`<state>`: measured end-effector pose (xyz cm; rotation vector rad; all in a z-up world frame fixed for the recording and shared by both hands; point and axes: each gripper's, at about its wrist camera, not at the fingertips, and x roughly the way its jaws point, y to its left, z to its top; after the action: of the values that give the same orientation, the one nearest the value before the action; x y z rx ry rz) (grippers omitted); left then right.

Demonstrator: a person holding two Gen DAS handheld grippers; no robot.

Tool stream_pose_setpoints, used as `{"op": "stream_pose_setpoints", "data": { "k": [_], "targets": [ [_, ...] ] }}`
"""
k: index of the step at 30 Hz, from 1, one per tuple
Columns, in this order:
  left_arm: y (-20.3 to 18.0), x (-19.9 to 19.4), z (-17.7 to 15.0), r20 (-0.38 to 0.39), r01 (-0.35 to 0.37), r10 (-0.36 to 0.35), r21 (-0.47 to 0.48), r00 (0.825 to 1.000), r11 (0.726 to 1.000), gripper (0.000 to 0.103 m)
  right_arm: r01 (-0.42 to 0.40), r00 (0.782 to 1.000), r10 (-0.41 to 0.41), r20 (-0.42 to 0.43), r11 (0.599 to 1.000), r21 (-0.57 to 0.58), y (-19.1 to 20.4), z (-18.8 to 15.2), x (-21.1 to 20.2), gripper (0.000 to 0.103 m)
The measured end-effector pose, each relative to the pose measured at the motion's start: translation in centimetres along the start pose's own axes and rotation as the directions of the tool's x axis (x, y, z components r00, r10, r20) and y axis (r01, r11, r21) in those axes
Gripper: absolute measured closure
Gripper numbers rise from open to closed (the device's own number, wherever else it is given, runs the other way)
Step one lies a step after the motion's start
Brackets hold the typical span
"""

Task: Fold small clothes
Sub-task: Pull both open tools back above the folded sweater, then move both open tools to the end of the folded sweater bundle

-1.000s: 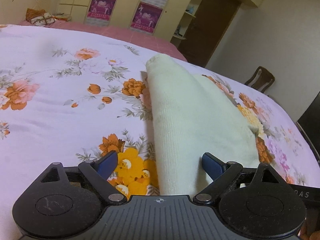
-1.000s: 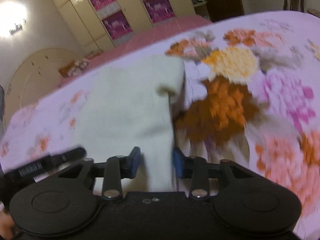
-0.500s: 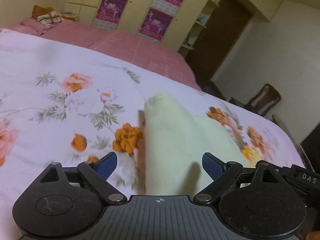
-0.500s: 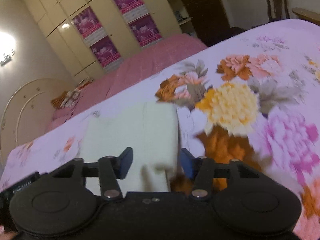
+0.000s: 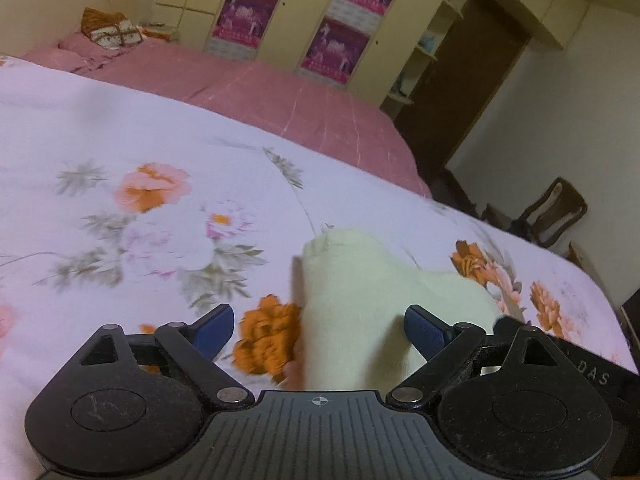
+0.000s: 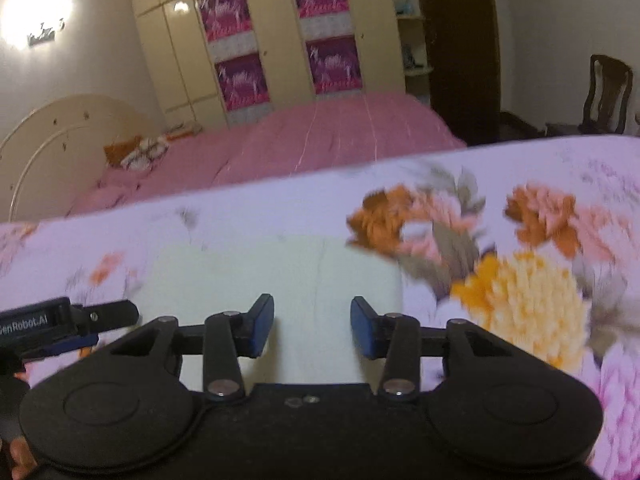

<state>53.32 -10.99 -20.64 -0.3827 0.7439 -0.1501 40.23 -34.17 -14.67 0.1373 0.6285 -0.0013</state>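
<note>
Left wrist view is showing the left gripper hanging with its blue pads spread wide, gripping nothing, above a cream knitted garment that is lying folded on the floral bedspread. Across in the right wrist view, the right gripper is hovering over the same cream garment, its jaws parted and nothing pinched between them. Beyond the spread, a pink bed is sitting before the wardrobe doors.
</note>
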Motion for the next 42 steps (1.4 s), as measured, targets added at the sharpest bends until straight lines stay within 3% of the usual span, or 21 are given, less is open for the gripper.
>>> {"op": "stream_pose_setpoints", "data": {
  "k": [2, 4, 9, 13, 28, 31, 35, 42],
  "targets": [
    [-0.1, 1.4, -0.1, -0.035, -0.024, 0.024, 0.016, 0.999, 1.000, 0.011, -0.002, 1.000, 0.002, -0.007, 1.000, -0.003, 0.6, 0.4, 1.3, 0.059],
    [-0.3, 1.7, -0.3, -0.024, -0.027, 0.028, 0.044, 0.999, 0.999, 0.011, 0.008, 0.996, -0.010, -0.085, 1.000, -0.030, 0.8, -0.1, 3.2, 0.058],
    [-0.5, 1.4, -0.2, -0.025, -0.030, 0.032, 0.061, 0.999, 0.998, 0.011, 0.022, 0.997, -0.028, -0.076, 0.997, -0.068, 0.9, -0.6, 3.2, 0.056],
    [-0.7, 1.0, -0.1, -0.023, -0.041, 0.043, 0.076, 0.999, 0.996, 0.011, 0.022, 0.998, -0.025, -0.064, 0.999, -0.045, 1.0, -0.5, 1.7, 0.046],
    [-2.0, -2.4, -2.1, -0.045, 0.004, 0.004, 0.163, 0.999, 0.987, 0.011, 0.038, 0.998, -0.041, -0.037, 0.996, -0.077, 1.5, -3.1, -3.5, 0.046],
    [-2.3, -2.2, -3.4, -0.081, 0.017, -0.001, 0.192, 0.997, 0.981, 0.012, 0.045, 0.996, -0.051, -0.066, 0.995, -0.092, 1.7, -4.4, -3.4, 0.046],
    [-2.0, -3.0, -3.4, -0.091, 0.021, -0.006, 0.157, 0.996, 0.987, 0.012, 0.052, 0.994, -0.058, -0.097, 0.997, -0.063, 1.4, -4.5, -3.1, 0.046],
    [-1.1, -6.4, -5.4, -0.105, 0.060, -0.041, 0.191, 0.994, 0.980, 0.011, 0.042, 0.997, -0.047, -0.055, 0.995, -0.089, 2.3, -5.8, -7.7, 0.048]
  ]
}}
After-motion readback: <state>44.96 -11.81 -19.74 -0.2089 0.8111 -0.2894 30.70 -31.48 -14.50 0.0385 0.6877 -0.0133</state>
